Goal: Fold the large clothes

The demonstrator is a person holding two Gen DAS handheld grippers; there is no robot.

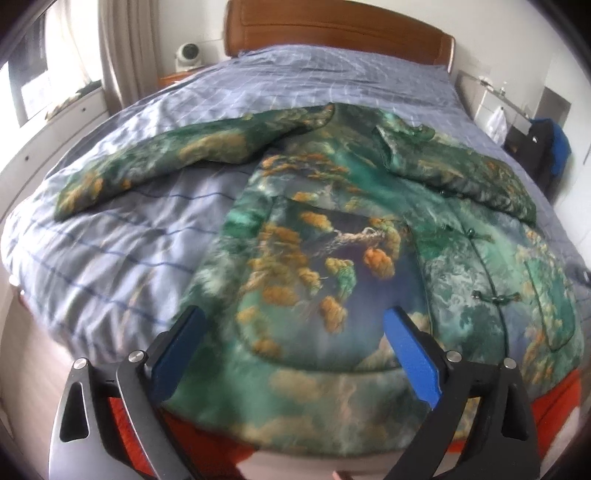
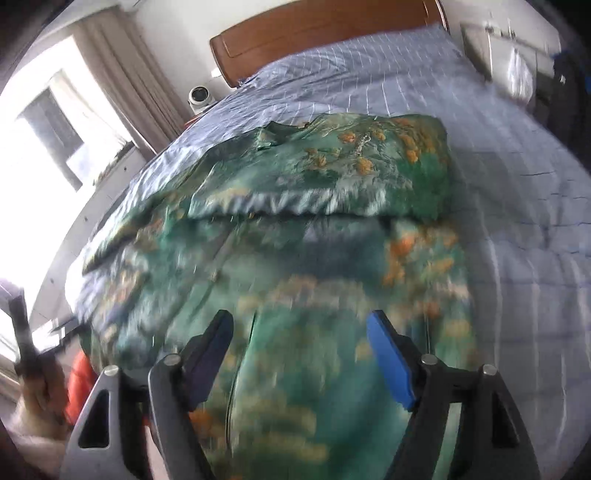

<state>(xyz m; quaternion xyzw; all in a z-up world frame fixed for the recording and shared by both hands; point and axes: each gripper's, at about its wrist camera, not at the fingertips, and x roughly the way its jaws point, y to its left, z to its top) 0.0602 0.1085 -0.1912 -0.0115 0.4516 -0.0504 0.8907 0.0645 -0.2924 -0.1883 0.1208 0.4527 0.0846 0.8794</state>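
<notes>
Both the left gripper (image 1: 295,332) and right gripper (image 2: 299,332) hang wide and empty over the green jacket (image 1: 332,240) at the frame's bottom. A shallow pinch could catch one layer only, skewing the fold

Green jacket (image 1: 332,236) printed with teal clouds, orange-gold pine tufts, brown branch. Bed cover (image 1: 122,254) grey-blue, gridded in pale and dark lines. Headboard (image 1: 332,29) reddish-brown wood. Beige curtain (image 2: 122,74). Blue pads (image 1: 413,358), black frames.

both wrist cams look steeply down from the bed's (image 1: 110,229) foot toward the headboard (image 1: 332,33); both share the close green jacket (image 1: 332,258)
</notes>
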